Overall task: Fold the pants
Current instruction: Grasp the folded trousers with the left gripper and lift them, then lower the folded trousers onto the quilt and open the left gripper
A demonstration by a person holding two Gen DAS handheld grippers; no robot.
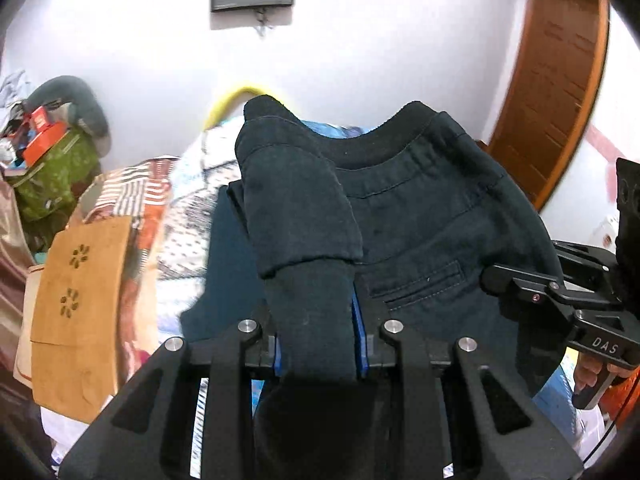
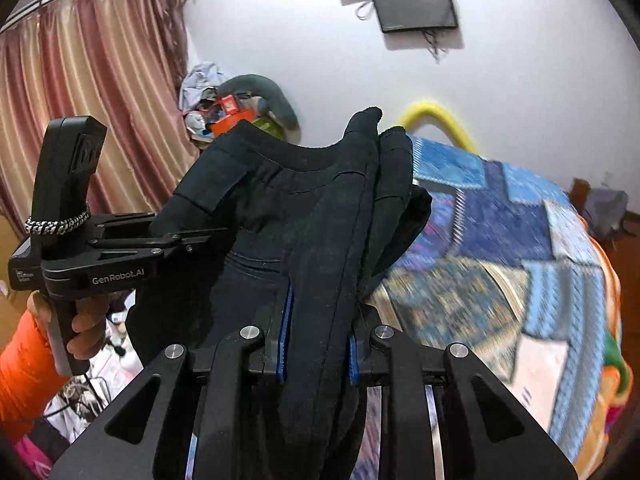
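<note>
The left claw (image 1: 320, 344) is closed on a bunched fold of dark navy pants (image 1: 420, 208), the cloth pinched between its two blue-padded fingers. The right claw (image 2: 318, 344) is likewise clamped on a thick fold of the same pants, cloth filling the gap between its blue pads. The pants hang lifted between the two claws, above a bed (image 2: 500, 240), waistband uppermost; one back pocket (image 1: 420, 284) shows in the left view.

Each claw appears from the side in the other camera's view: the right one at the right edge of the left view, the left one at the left edge of the right view, held by a hand (image 2: 86, 324) with an orange sleeve (image 2: 20, 380).

The bed carries a patchwork quilt in blue, white and orange squares. One yellow curved tube (image 2: 436, 118) rises at its far end. One dark screen (image 2: 416, 4) is mounted on the white wall. Pink curtains (image 2: 80, 100) hang at the left of the right view. One wooden door (image 1: 556, 80) stands at the right of the left view. A heap against the wall includes one grey curved cushion (image 1: 80, 100), an orange box (image 1: 44, 140) and a green patterned bag (image 1: 56, 176); what the bag holds cannot be told. One tan cloth (image 1: 80, 312) with two flower marks lies at the bed's left edge.
</note>
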